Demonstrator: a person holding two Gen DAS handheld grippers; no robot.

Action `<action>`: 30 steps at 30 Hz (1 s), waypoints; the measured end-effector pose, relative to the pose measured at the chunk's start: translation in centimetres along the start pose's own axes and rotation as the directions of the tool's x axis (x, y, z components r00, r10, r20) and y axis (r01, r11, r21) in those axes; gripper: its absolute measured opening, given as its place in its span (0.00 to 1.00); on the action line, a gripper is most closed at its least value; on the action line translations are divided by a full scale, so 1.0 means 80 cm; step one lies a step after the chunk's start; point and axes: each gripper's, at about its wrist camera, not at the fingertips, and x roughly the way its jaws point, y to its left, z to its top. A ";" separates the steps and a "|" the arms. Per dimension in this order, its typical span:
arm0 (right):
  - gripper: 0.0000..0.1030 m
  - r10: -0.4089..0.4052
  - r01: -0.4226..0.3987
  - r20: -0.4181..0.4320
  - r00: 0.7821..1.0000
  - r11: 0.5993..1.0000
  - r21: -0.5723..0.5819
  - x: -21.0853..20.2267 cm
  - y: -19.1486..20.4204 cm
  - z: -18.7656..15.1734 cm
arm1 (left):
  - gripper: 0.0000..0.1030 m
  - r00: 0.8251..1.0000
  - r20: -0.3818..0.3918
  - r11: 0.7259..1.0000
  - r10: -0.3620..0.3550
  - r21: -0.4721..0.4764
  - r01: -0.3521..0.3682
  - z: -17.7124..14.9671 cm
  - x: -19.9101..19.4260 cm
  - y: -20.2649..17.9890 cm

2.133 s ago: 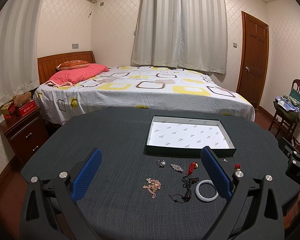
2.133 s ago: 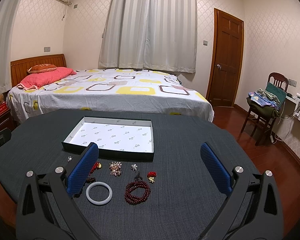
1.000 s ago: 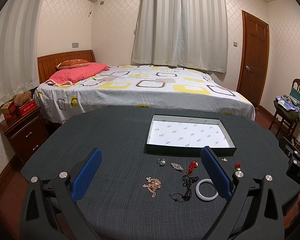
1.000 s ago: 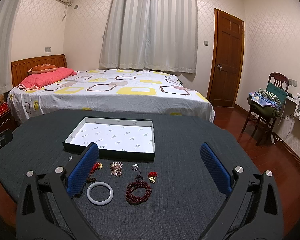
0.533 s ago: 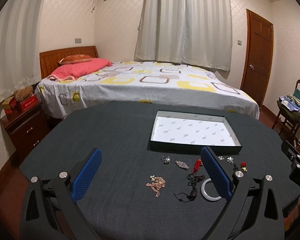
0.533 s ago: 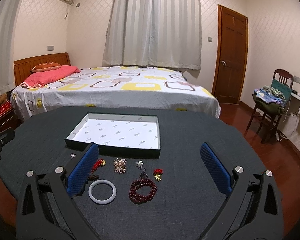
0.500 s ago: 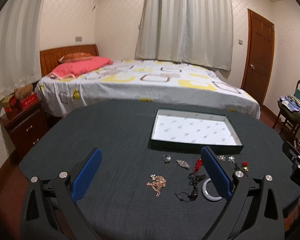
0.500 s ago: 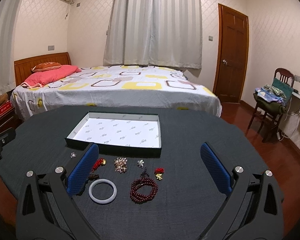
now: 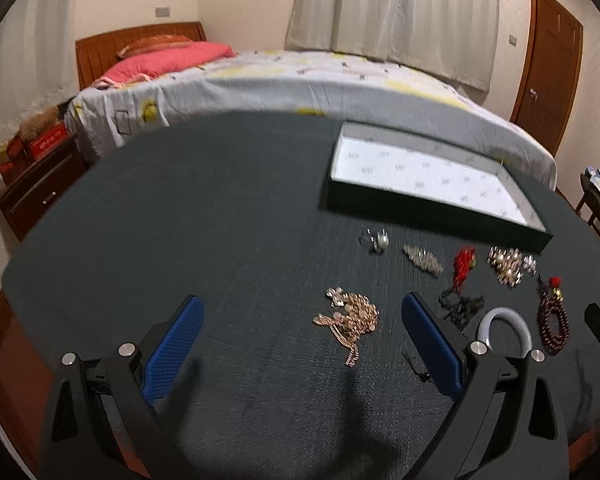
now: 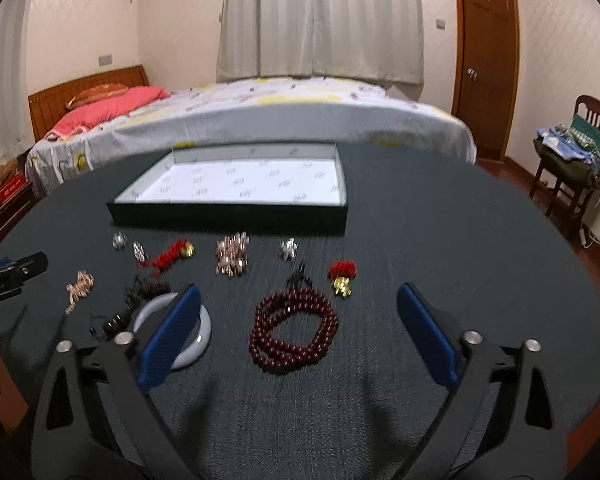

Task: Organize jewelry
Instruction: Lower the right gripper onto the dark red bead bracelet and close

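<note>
Several jewelry pieces lie on a dark round table in front of a shallow dark tray lined with white paper. My left gripper stands open just above the cloth, with a rose-gold chain lying ahead between its fingers. My right gripper is wide, its jaws closing slightly, and nothing is pressed between the pads. A dark red bead bracelet lies between its fingers. A white bangle sits partly behind the right gripper's left finger.
Smaller pieces form a row before the tray: a red tassel, a pearl cluster, a silver brooch, a red-gold charm. A bed stands beyond the table, a chair at right.
Both grippers have dropped toward the table and tipped downward, so the jewelry looms larger and nearer. The bead bracelet now lies between the right fingers.
</note>
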 end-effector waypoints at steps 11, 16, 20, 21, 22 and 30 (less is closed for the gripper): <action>0.78 0.003 -0.005 -0.122 0.993 1.000 -0.012 0.042 0.001 -0.013 | 0.93 1.000 -0.013 0.997 0.023 0.080 -0.021 -0.004 0.024 -0.020; 0.78 -0.041 0.040 -0.149 0.988 0.999 -0.009 0.053 -0.005 -0.012 | 0.93 1.000 -0.026 0.997 0.017 0.076 -0.015 -0.005 0.031 -0.019; 0.79 -0.039 0.035 -0.189 0.981 0.999 -0.020 0.063 -0.002 -0.012 | 0.93 1.000 -0.030 0.998 0.011 0.067 -0.009 -0.003 0.034 -0.018; 0.80 -0.039 0.034 -0.198 0.980 0.999 -0.029 0.066 0.000 -0.013 | 0.93 0.999 -0.031 0.998 0.010 0.066 -0.008 -0.002 0.034 -0.018; 0.80 -0.041 0.034 -0.205 0.978 0.999 -0.037 0.068 0.002 -0.013 | 0.93 0.999 -0.033 0.998 0.010 0.067 -0.007 -0.002 0.035 -0.017; 0.66 -0.034 0.029 -0.238 0.971 0.999 -0.026 0.072 -0.004 -0.018 | 0.93 0.998 -0.055 0.998 0.013 0.069 -0.009 -0.004 0.043 -0.017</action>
